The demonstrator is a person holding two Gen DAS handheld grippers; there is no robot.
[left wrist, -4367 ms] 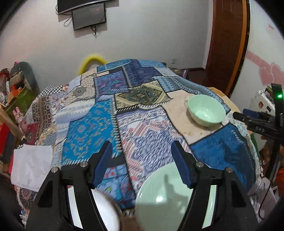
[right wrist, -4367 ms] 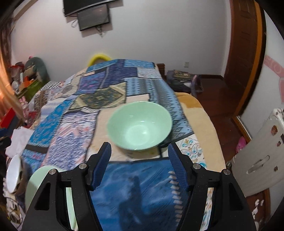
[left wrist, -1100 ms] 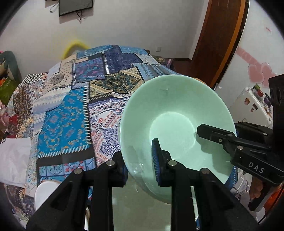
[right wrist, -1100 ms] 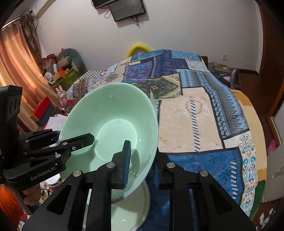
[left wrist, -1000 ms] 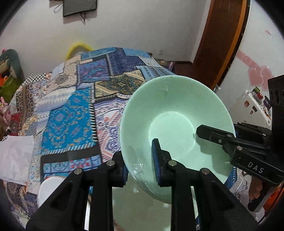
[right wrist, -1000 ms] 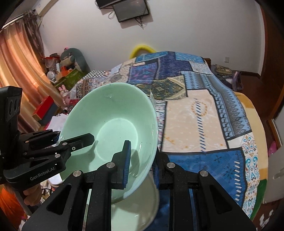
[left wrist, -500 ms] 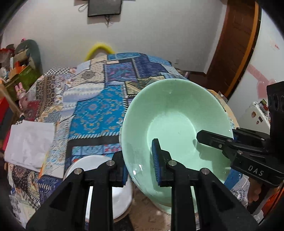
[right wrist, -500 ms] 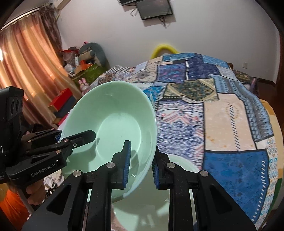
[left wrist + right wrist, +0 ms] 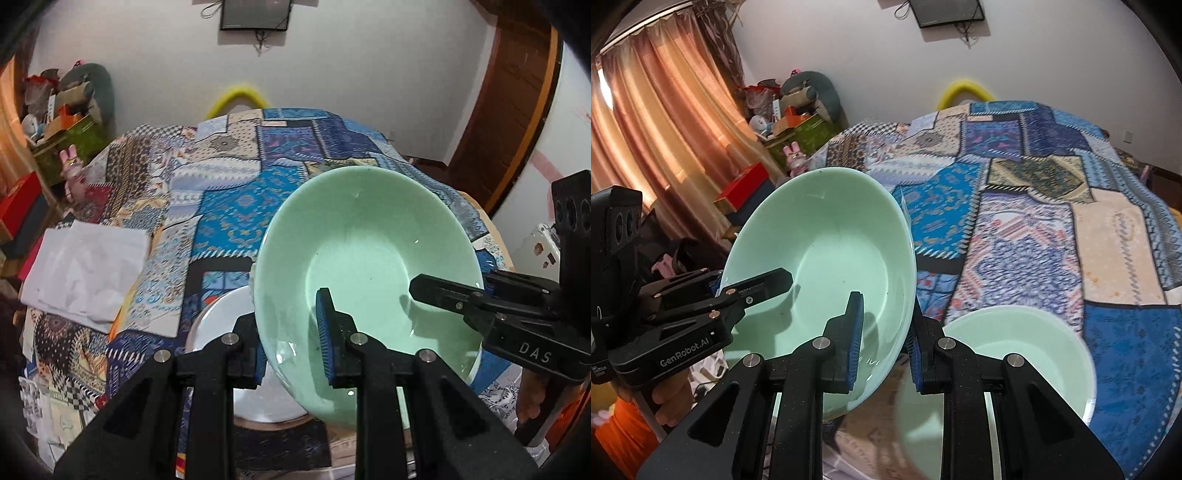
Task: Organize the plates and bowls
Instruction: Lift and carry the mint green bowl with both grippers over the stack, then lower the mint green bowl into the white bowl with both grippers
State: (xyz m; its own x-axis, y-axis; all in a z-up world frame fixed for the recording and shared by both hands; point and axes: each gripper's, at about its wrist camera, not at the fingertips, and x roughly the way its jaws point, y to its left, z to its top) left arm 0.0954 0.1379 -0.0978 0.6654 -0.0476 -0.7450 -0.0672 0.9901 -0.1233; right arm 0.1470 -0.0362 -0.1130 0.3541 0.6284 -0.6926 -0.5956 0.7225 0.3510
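A pale green bowl [image 9: 369, 266] hangs tilted above the near edge of the table, held at two sides of its rim. My left gripper [image 9: 291, 347] is shut on the near-left rim, one blue pad inside the bowl and one outside. My right gripper [image 9: 884, 339] is shut on the opposite rim of the same bowl [image 9: 820, 273]. Each gripper shows in the other's view: the right gripper [image 9: 454, 291] and the left gripper [image 9: 753, 288]. A white dish [image 9: 218, 332] lies below the bowl. A pale green plate [image 9: 1027, 354] lies on the table to the right.
A patchwork cloth in blues covers the table [image 9: 236, 206]. A white folded sheet [image 9: 85, 269] lies at its left edge. Boxes, toys and a curtain [image 9: 665, 122] crowd the left of the room. A hand [image 9: 670, 398] grips the left tool.
Both grippers carried the green bowl leftward across the table, still clamped on its rim. The white dish came into view under it, and the green plate now sits off to the right.
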